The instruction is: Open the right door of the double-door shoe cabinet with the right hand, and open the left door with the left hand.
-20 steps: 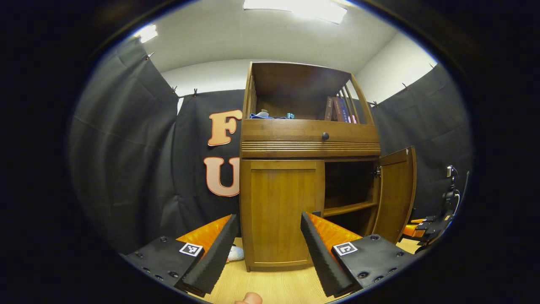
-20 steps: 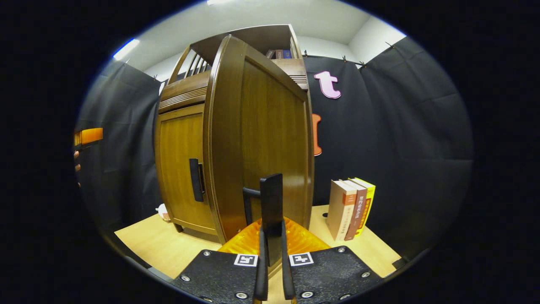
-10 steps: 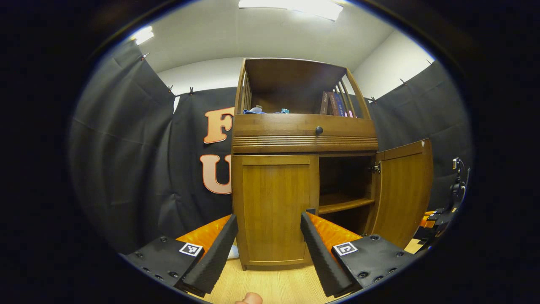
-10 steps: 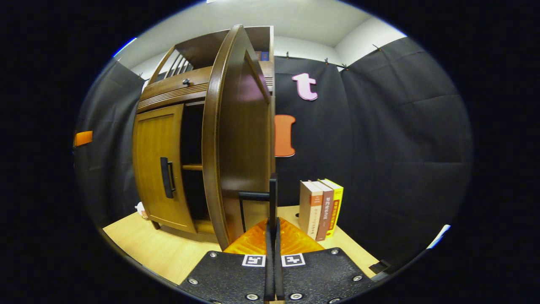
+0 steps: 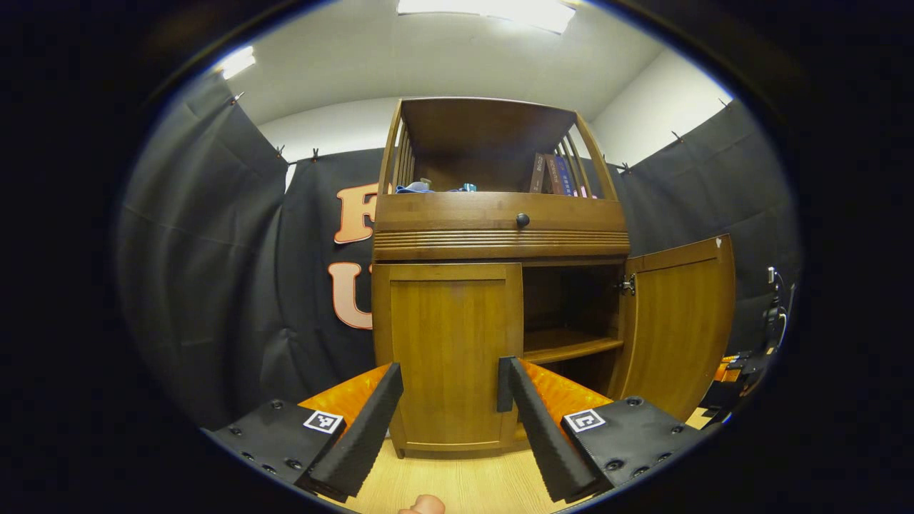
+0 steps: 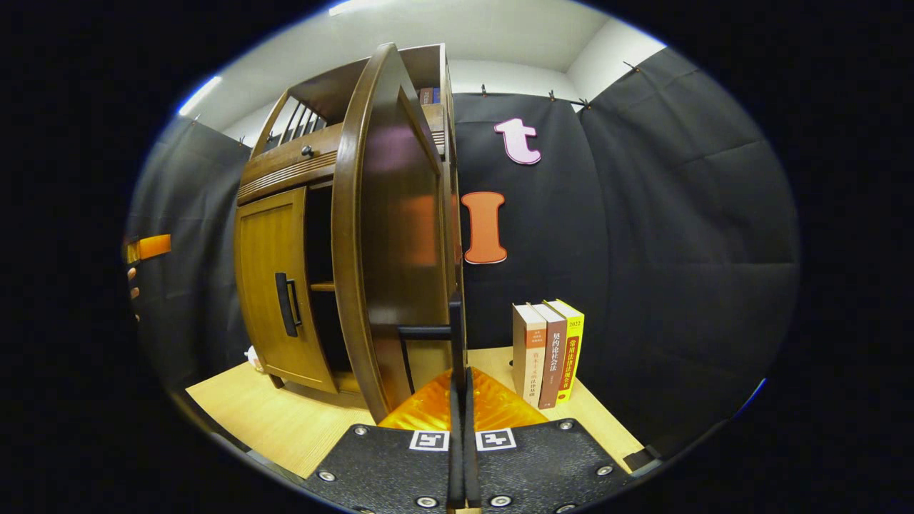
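Observation:
The wooden shoe cabinet (image 5: 500, 228) stands straight ahead in the left gripper view. Its left door (image 5: 446, 350) is closed, and the black handle (image 5: 504, 382) of that door sits just inside my right-hand finger (image 5: 535, 421). My left gripper (image 5: 446, 389) is open and holds nothing. The right door (image 5: 678, 321) is swung wide open, baring the inner shelf (image 5: 564, 348). In the right gripper view this door (image 6: 389, 235) stands edge-on, and my right gripper (image 6: 460, 378) is shut on its black handle (image 6: 455, 335). The left door's handle (image 6: 287, 305) shows further left.
Three upright books (image 6: 550, 353) stand on the light wooden floor (image 6: 285, 421) to the right of the open door. Books and small items sit in the cabinet's top shelf (image 5: 493, 168). A drawer knob (image 5: 523, 220) sits above the doors. Black cloth walls close in all round.
The right door has swung further open with my right gripper on its handle. My left gripper has drifted so that the left door's handle now lies by its right finger.

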Tool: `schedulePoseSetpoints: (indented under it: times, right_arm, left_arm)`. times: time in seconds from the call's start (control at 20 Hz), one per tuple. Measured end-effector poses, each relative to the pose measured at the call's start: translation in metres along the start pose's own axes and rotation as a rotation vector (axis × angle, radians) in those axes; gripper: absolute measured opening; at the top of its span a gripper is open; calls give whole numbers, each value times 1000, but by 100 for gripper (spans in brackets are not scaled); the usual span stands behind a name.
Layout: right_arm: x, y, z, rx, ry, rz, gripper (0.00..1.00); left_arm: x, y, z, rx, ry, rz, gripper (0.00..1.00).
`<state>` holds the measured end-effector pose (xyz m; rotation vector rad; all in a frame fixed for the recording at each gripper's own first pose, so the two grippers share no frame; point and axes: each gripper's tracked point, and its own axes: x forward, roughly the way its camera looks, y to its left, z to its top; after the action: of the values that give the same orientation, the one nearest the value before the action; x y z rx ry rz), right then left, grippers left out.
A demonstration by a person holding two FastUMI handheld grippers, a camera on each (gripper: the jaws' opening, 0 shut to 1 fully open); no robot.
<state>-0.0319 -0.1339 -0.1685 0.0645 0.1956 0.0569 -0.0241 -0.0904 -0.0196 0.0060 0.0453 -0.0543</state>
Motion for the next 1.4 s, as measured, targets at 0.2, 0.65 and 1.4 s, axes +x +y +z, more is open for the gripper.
schedulePoseSetpoints:
  times: [0.2,0.65,1.4]
  right_arm:
    - [1,-14,0,17,-2,48,0]
    - [-9,-32,-3,4,-3,117,7]
    - [-63,-91,29,-72,-123,-145,95]
  left_arm:
    - [8,-13,-5,-4,12,-7,96]
    - [25,-45,-19,8,36,-42,100]
    - [102,-95,-81,-52,119,-113,93]
